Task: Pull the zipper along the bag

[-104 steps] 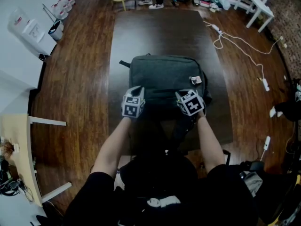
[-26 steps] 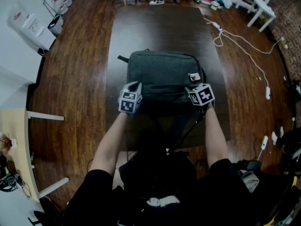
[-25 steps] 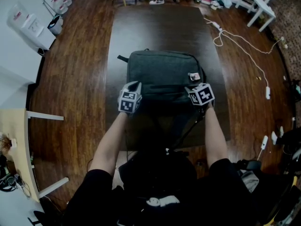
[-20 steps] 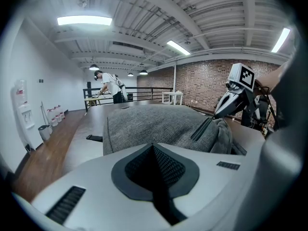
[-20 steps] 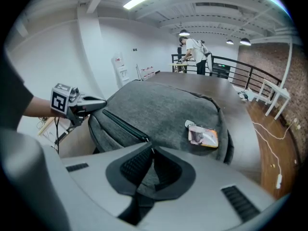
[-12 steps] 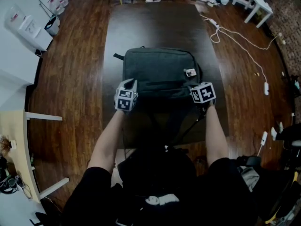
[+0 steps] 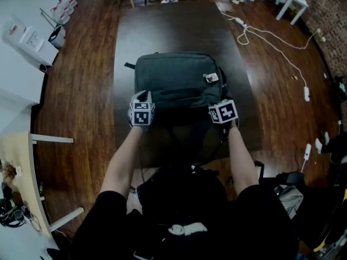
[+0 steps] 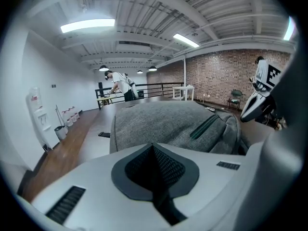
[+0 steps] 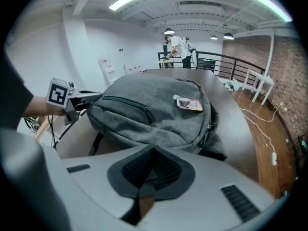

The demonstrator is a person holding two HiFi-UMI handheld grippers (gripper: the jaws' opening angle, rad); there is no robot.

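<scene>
Right claw (image 9: 153,153) has drawn back toward the person at the bag's (image 7: 176,75) near right corner, jaws shut; left claw (image 8: 154,150), also shut, stays put, so the zipper pull seems begun

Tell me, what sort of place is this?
Probably a loft-style workshop or lab rather than a home: a red-brown brick wall, a bare white beamed ceiling with strip lights, and loose white cables trailing over the dark wooden floor around the dark table bearing a grey fabric backpack.
</scene>
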